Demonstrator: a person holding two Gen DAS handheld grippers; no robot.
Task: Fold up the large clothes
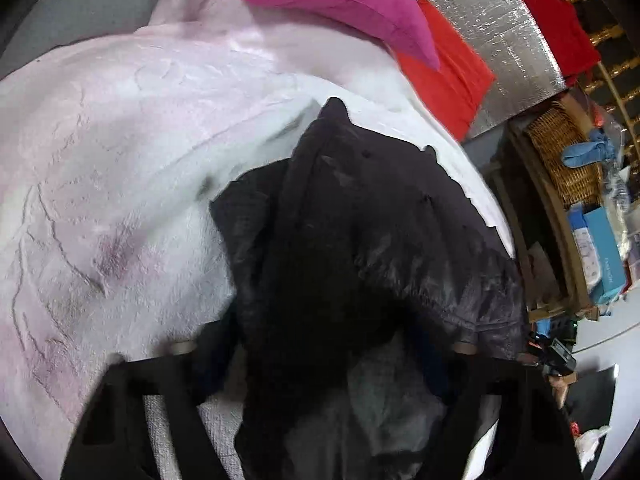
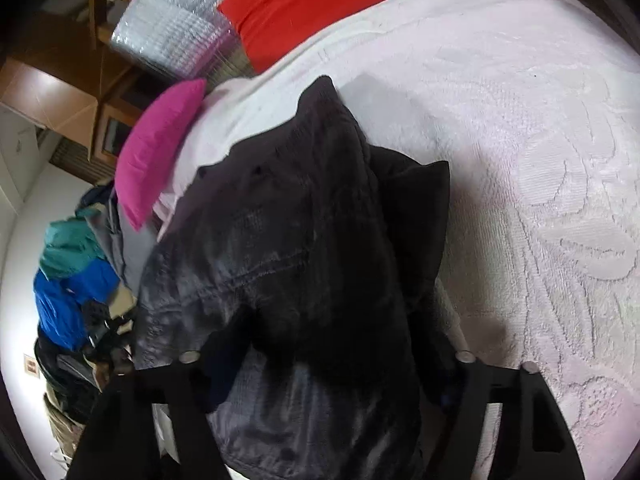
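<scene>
the black garment (image 1: 360, 240) lies bunched on the pale pink bedspread (image 1: 100, 200), draped over both grippers and hiding their fingertips; a magenta pillow (image 1: 340, 4) and a red pillow (image 1: 444, 76) sit beyond it by silver padding (image 1: 500, 40); a wicker basket (image 1: 560, 152) holds blue cloth (on a cluttered shelf); left gripper (image 1: 324, 360) and right gripper (image 2: 324, 364) each have cloth between the jaws; whether they pinch it i cannot tell.

Bare bedspread (image 2: 540, 140) lies open right of the dark garment (image 2: 300, 240); pink pillow (image 2: 156, 152) crowds its left
</scene>
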